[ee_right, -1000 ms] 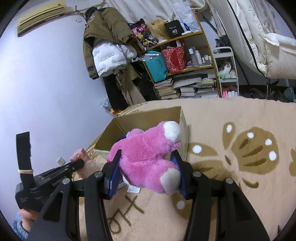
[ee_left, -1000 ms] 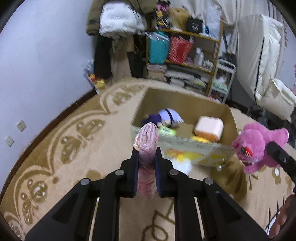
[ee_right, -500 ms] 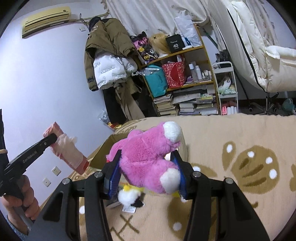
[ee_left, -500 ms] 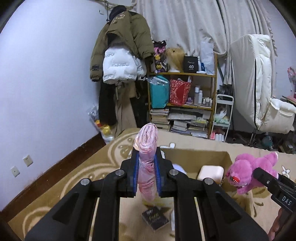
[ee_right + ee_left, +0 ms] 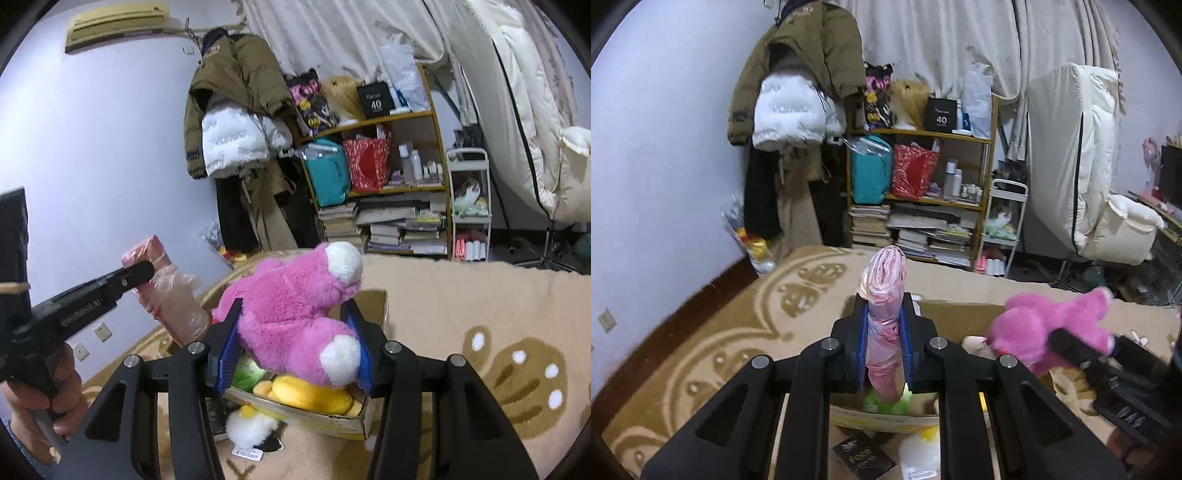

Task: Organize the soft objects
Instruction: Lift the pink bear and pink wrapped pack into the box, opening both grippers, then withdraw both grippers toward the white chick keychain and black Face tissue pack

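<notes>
My left gripper (image 5: 884, 325) is shut on a pink bundle wrapped in clear plastic (image 5: 884, 295), held up over the near side of the open cardboard box (image 5: 960, 314). The bundle also shows in the right wrist view (image 5: 170, 299). My right gripper (image 5: 295, 332) is shut on a pink plush bear (image 5: 299, 314), held above the box (image 5: 373, 302). The bear also shows at the right of the left wrist view (image 5: 1052, 328). A green toy (image 5: 247, 373) and a yellow plush (image 5: 310, 395) lie in the box.
A white and yellow plush (image 5: 251, 424) and a dark packet (image 5: 862, 458) lie on the tan patterned carpet (image 5: 498, 332) in front of the box. A cluttered shelf (image 5: 923, 192), hanging coats (image 5: 798, 110), a white cart (image 5: 469, 206) and a white recliner (image 5: 1089, 166) stand behind.
Both grippers have risen with their loads, from low near the box front to high above it. The views now look across the room instead of down into the box.
</notes>
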{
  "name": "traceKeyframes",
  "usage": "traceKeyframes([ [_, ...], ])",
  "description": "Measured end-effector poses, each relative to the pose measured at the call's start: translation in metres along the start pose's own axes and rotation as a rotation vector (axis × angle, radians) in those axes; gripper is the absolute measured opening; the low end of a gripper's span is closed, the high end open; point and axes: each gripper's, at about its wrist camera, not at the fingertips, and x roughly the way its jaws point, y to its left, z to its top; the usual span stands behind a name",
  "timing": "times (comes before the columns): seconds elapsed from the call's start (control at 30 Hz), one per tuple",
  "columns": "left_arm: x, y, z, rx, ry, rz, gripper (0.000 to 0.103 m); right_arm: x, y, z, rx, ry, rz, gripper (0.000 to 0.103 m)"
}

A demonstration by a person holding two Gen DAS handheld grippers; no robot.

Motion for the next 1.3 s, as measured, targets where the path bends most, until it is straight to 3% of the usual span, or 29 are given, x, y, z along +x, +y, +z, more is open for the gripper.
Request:
traceKeyframes([
  [0.13, 0.020, -0.002, -0.010, 0.004, 0.037, 0.013, 0.015, 0.024, 0.000, -0.010, -0.013, 0.065, -0.010, 0.055],
  [0.3, 0.050, 0.004, -0.026, -0.033, 0.157, -0.022, 0.019, 0.046, -0.003, -0.024, -0.020, 0.143, -0.024, 0.057],
  [0.4, 0.054, 0.007, -0.033, -0.033, 0.168, 0.001, 0.026, 0.052, -0.006, -0.028, -0.025, 0.173, -0.037, 0.061],
  [0.53, 0.054, 0.010, -0.033, -0.036, 0.172, 0.021, 0.057, 0.050, -0.007, -0.025, -0.018, 0.178, -0.028, 0.076],
  [0.57, 0.052, 0.011, -0.034, -0.040, 0.165, 0.029, 0.057, 0.047, -0.008, -0.023, -0.014, 0.171, -0.029, 0.085],
  [0.7, 0.047, 0.012, -0.033, -0.013, 0.156, 0.046, 0.059, 0.036, -0.008, -0.018, -0.004, 0.143, -0.035, 0.103],
  [0.8, 0.038, 0.014, -0.029, 0.018, 0.145, 0.051, 0.072, 0.030, -0.009, -0.014, 0.013, 0.133, -0.044, 0.103],
  [0.87, 0.031, 0.016, -0.026, 0.014, 0.138, 0.065, 0.087, 0.027, -0.011, -0.013, 0.019, 0.130, -0.045, 0.103],
  [0.97, 0.019, 0.021, -0.022, 0.013, 0.123, 0.095, 0.098, 0.027, -0.013, -0.011, 0.022, 0.141, -0.059, 0.103],
  [1.07, 0.011, 0.025, -0.021, 0.018, 0.122, 0.137, 0.101, 0.027, -0.014, -0.013, 0.038, 0.157, -0.054, 0.103],
  [1.3, 0.000, 0.041, -0.025, -0.066, 0.164, 0.127, 0.103, 0.021, -0.002, -0.019, 0.015, 0.177, -0.048, 0.103],
])
